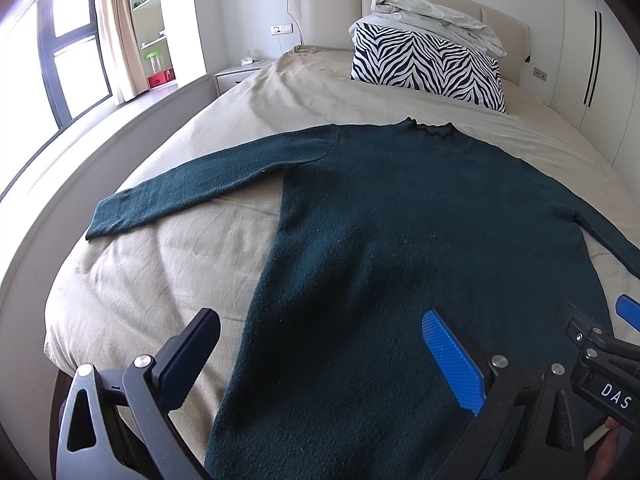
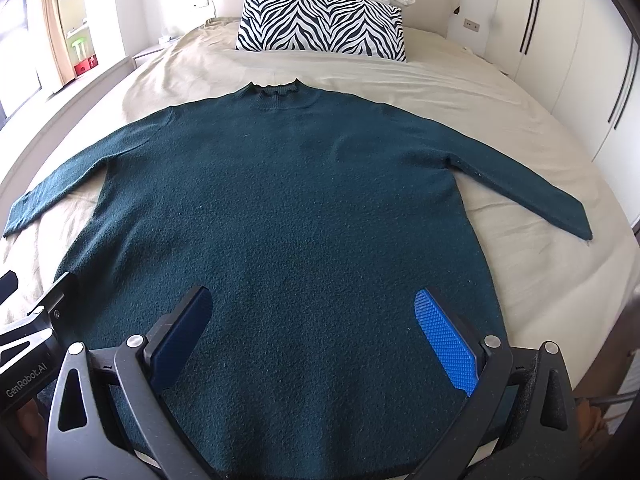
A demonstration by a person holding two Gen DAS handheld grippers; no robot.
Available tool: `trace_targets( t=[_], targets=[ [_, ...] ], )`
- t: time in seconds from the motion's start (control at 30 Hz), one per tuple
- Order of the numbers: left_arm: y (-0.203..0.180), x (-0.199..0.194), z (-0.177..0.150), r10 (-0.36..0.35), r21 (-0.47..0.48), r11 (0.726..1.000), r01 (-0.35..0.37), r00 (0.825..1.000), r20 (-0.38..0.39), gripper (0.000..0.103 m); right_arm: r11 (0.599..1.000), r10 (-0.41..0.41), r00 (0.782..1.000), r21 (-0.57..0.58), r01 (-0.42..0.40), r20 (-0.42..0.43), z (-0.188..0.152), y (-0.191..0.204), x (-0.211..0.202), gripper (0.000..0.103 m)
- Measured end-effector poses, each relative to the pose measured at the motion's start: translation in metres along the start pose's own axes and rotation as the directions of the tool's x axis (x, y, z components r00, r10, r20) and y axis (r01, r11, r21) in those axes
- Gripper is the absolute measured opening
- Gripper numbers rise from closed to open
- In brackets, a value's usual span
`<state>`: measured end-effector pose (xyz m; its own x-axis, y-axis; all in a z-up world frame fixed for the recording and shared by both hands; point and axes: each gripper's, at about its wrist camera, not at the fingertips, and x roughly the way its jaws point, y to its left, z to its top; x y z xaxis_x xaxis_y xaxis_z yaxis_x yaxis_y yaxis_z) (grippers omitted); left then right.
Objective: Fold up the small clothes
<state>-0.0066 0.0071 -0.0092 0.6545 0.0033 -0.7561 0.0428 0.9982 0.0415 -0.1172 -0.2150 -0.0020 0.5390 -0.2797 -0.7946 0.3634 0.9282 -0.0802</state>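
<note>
Left wrist view shows our left gripper (image 1: pixel 320 354) with jaws spread wide and nothing between them. One finger hangs over bare sheet (image 1: pixel 168 264); the other hangs over the sweater (image 1: pixel 400 216), whose side edge runs up between the jaws. Right wrist view has our right gripper (image 2: pixel 314 330) just as wide and empty, with knit filling the whole gap between its jaws and its hem end nearest us.

The sweater lies flat on the bed, collar (image 2: pixel 272 88) far ahead of both jaws, one sleeve (image 1: pixel 200 184) stretched out left of our left jaws and the other sleeve (image 2: pixel 532 188) out right of our right jaws.

We judge that no fold has begun. We see these risks:
- The knit looks thick and soft, so a shallow pinch could take only the top layer and peel it from the back layer.
- At the side edge, our left jaws could catch sheet along with knit and drag the bedding.
- Uneven lifts would skew the fold, and the long sleeves could trail and bunch.
- Our grippers sit close together and could collide.
</note>
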Motion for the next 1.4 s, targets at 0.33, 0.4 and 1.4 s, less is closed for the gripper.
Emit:
trace_targets(
  t=[0.33, 0.4, 1.4],
  targets=[
    [0.001, 0.001, -0.001, -0.001, -0.002, 1.0, 0.001, 1.0, -0.004, 0.103, 1.0, 0.001, 1.0, -0.003, -0.001, -0.003, -0.002, 0.002, 0.002, 0.103],
    [0.001, 0.001, -0.002, -0.002, -0.003, 1.0, 0.002, 1.0, -0.005, 0.103, 1.0, 0.002, 1.0, -0.003, -0.002, -0.004, -0.002, 0.002, 0.002, 0.103],
    [0.002, 0.005, -0.012, -0.002, -0.003, 1.0, 0.002, 1.0, -0.012, 0.103, 1.0, 0.006, 1.0, -0.005, -0.006, -0.012, -0.007, 0.005, 0.005, 0.103]
  ],
)
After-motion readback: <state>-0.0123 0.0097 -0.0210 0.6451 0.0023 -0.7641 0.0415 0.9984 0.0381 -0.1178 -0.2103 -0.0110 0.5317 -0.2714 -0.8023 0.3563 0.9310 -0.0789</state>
